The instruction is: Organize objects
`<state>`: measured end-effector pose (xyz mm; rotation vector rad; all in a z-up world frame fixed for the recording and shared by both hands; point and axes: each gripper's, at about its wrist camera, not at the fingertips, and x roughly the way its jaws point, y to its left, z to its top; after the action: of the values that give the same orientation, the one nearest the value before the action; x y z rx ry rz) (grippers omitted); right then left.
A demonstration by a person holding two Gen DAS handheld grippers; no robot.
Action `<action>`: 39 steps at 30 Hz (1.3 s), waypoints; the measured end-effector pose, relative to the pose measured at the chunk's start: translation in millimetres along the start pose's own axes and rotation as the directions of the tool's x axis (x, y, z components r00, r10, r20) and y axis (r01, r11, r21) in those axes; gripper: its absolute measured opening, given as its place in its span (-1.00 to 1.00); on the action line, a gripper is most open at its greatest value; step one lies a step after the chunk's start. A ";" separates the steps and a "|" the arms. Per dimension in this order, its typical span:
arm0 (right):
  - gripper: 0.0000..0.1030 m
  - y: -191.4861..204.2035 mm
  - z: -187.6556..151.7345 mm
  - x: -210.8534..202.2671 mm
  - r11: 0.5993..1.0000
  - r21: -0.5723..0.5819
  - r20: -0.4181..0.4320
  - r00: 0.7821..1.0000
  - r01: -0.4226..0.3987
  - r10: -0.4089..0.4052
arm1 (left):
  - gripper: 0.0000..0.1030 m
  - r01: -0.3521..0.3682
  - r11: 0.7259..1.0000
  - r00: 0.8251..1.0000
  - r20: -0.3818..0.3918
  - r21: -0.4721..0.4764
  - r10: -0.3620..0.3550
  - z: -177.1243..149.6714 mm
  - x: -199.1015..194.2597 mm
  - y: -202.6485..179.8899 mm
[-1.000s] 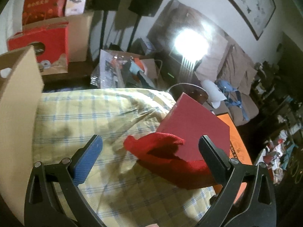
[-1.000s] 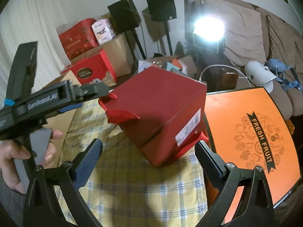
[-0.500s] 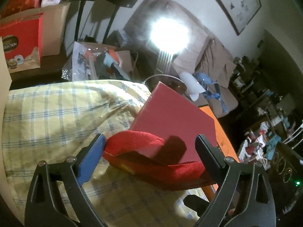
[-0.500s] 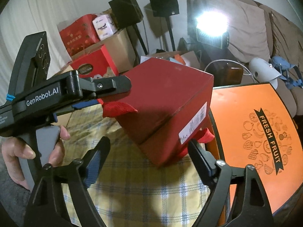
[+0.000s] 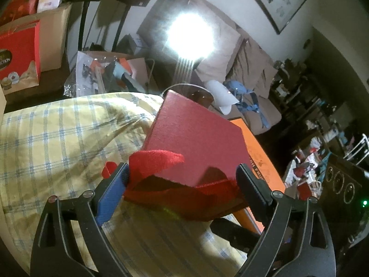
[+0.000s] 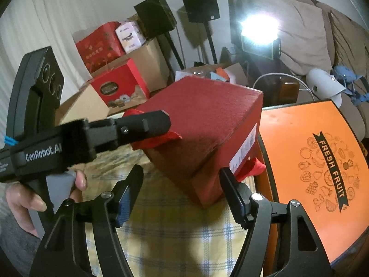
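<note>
A dark red box (image 6: 203,120) with red ribbon handles lies tilted on a yellow checked cloth (image 6: 175,228). It also shows in the left wrist view (image 5: 198,138). My left gripper (image 5: 182,177) is open, its fingers on either side of the red ribbon handle (image 5: 156,161) at the box's near edge. In the right wrist view the left gripper (image 6: 147,124) reaches over the box's left corner. My right gripper (image 6: 182,180) is open, its fingers flanking the box's near lower corner.
An orange "Fresh Fruit" box (image 6: 318,161) lies flat right of the red box. Red and cardboard boxes (image 6: 120,87) stand behind, with speakers on stands (image 6: 198,4), a bright lamp (image 6: 258,30) and a sofa (image 6: 322,23).
Both grippers have moved closer to the red box. The left gripper's fingers now straddle the ribbon handle, and the right gripper's fingers have narrowed around the box's near corner.
</note>
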<state>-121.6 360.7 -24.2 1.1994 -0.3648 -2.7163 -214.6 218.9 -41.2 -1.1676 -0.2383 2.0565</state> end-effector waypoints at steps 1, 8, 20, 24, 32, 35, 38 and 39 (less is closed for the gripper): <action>0.39 1.6 1.5 -2.7 1.000 -0.006 0.002 1.000 0.002 -0.002 | 0.76 0.006 1.000 1.000 0.005 0.001 -0.006 -0.2 -4.6 -1.8; 0.39 15.0 16.2 -31.9 0.999 -0.022 0.044 0.998 -0.037 0.038 | 0.76 0.027 1.000 0.998 0.051 0.004 -0.027 4.6 -46.5 -13.6; 0.38 28.9 30.3 -17.2 0.994 0.026 -0.017 0.994 -0.105 0.106 | 0.76 -0.005 0.995 1.000 -0.004 -0.103 0.005 12.6 -73.5 3.6; 0.38 28.5 28.9 -11.5 0.996 0.014 -0.021 0.996 -0.091 0.091 | 0.77 -0.017 0.994 1.000 -0.012 -0.105 0.016 5.9 -70.0 12.3; 0.41 16.1 23.1 -25.2 0.995 0.036 0.003 0.996 -0.089 0.089 | 0.84 -0.116 0.993 0.992 0.053 -0.037 0.118 -17.3 -95.0 10.5; 0.42 9.1 17.9 -32.1 0.997 0.042 0.013 0.997 -0.071 0.071 | 0.85 -0.134 0.991 0.987 0.081 -0.023 0.135 -29.8 -106.3 9.4; 0.42 2.1 12.0 -37.4 0.996 0.054 0.013 0.998 -0.067 0.067 | 0.85 -0.119 0.993 0.989 0.090 -0.027 0.121 -39.4 -113.0 10.7; 0.42 0.6 9.6 -39.0 0.996 0.055 0.013 0.998 -0.067 0.066 | 0.86 -0.109 0.994 0.990 0.089 -0.029 0.111 -42.7 -114.4 11.4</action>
<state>-102.6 370.8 9.7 1.1641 -0.4764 -2.6738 -151.2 124.5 4.7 -1.1257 -0.2482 2.2120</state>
